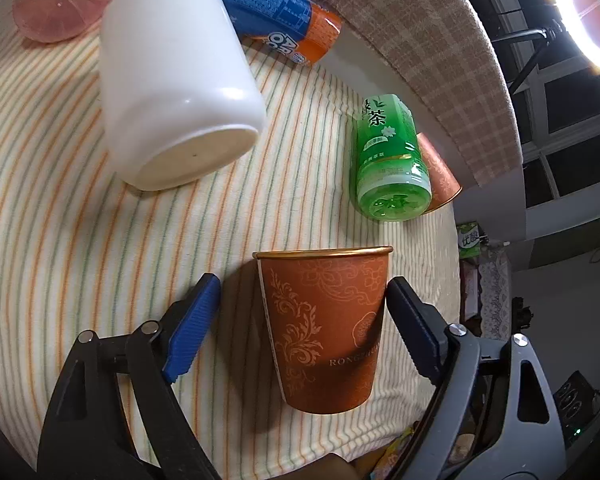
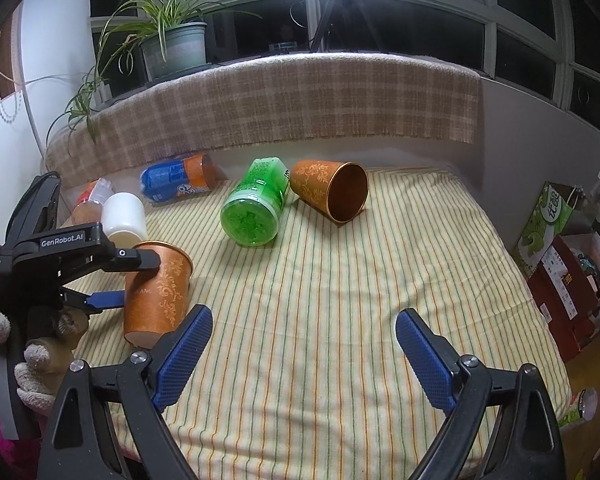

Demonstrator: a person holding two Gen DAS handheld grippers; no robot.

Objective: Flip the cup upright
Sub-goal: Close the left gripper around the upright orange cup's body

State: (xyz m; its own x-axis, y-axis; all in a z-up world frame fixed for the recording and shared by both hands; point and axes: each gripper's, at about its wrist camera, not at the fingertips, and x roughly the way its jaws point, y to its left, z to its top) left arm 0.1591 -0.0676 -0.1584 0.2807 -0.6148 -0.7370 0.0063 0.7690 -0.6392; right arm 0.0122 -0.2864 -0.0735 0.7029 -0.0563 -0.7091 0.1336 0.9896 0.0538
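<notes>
An orange paper cup (image 1: 324, 328) with a gold rim stands upright on the striped cloth, between the fingers of my left gripper (image 1: 300, 328). The jaws are open; the right pad is at the cup's wall, the left pad stands apart. The same cup (image 2: 156, 292) and the left gripper (image 2: 132, 280) show at the left of the right wrist view. A second orange cup (image 2: 328, 192) lies on its side at the back, its mouth facing the camera; it is half hidden in the left wrist view (image 1: 440, 176). My right gripper (image 2: 300, 356) is open and empty above the cloth.
A green tea bottle (image 2: 256, 208) lies beside the fallen cup. A white jar (image 1: 176, 80), a blue and orange bottle (image 1: 276, 12) and a pinkish bottle (image 1: 60, 4) lie at the back left. A plaid-covered ledge (image 2: 280, 104) bounds the back. Boxes (image 2: 560, 256) stand off the right edge.
</notes>
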